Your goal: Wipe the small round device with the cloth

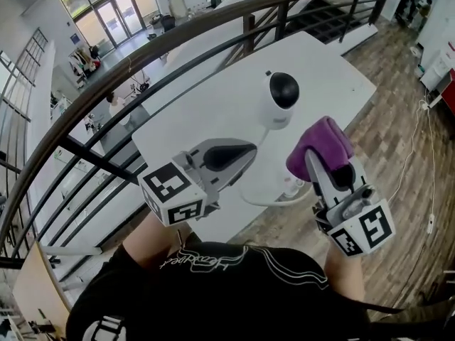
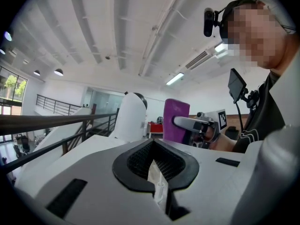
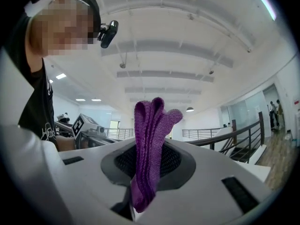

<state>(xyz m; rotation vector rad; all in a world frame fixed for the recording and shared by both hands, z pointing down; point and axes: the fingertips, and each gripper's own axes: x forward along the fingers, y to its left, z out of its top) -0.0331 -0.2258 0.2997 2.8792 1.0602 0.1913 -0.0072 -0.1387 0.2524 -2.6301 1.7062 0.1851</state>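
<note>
Small round device [image 1: 279,96]: sitting on the white table [image 1: 213,112], just far of both grippers. Clamping the left gripper [image 1: 250,152] tight on what looks like its white cable [image 2: 158,179], near side. Pinching the purple cloth [image 1: 321,142] in the right gripper [image 1: 317,163], holding it bunched upright just right of the device, not touching.

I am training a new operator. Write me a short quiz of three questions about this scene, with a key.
1. True or false: the cloth touches the device.
2. The right gripper holds: A) nothing, B) the cloth, C) the device.
3. Fill in: the device stands on a white ____.
Key: 1 false; 2 B; 3 table.
</note>
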